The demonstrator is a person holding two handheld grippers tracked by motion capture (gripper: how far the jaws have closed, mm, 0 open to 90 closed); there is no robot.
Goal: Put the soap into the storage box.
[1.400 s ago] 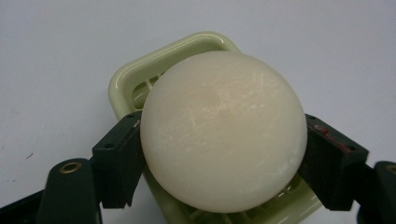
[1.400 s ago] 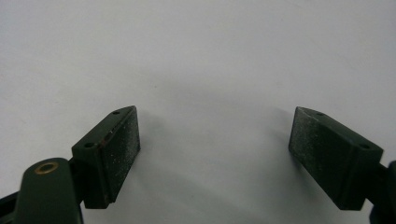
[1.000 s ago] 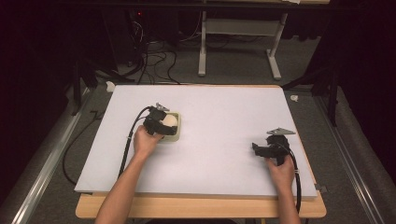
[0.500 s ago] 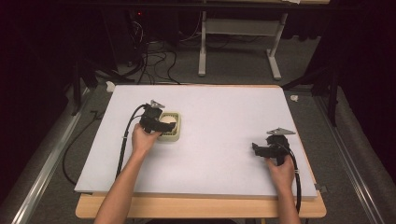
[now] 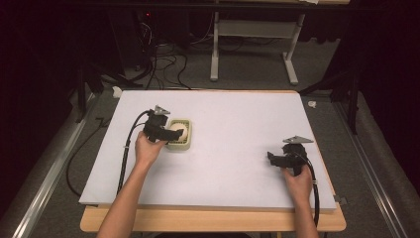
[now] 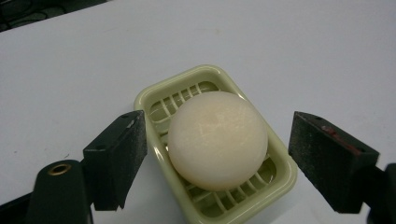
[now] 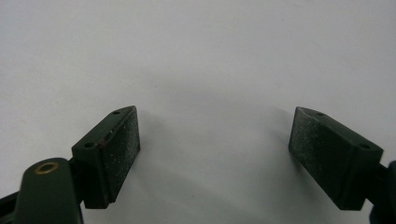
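Approach to a grasp. A round, cream-white soap [image 6: 217,139] lies in a pale green slotted soap dish [image 6: 283,164], which stands on the white counter [image 5: 237,129] toward its left half. In the left gripper view, the left gripper [image 6: 217,158] hangs directly over the dish with its jaws spread wide, one pad to either side of the soap and both clear of it; neither touches soap nor dish. In the high view the left gripper [image 5: 166,133] sits at the dish's near-left edge. The right gripper [image 5: 277,158] rests well apart near the counter's right edge, jaws likewise spread over bare surface, holding nothing. The step in hand appears to be the alignment before pickup of the soap. The next move likely calls for lowering the left gripper until the pads flank the soap's widest part, then closing gently, since so smooth and rounded a bar could slip or tip the light dish.
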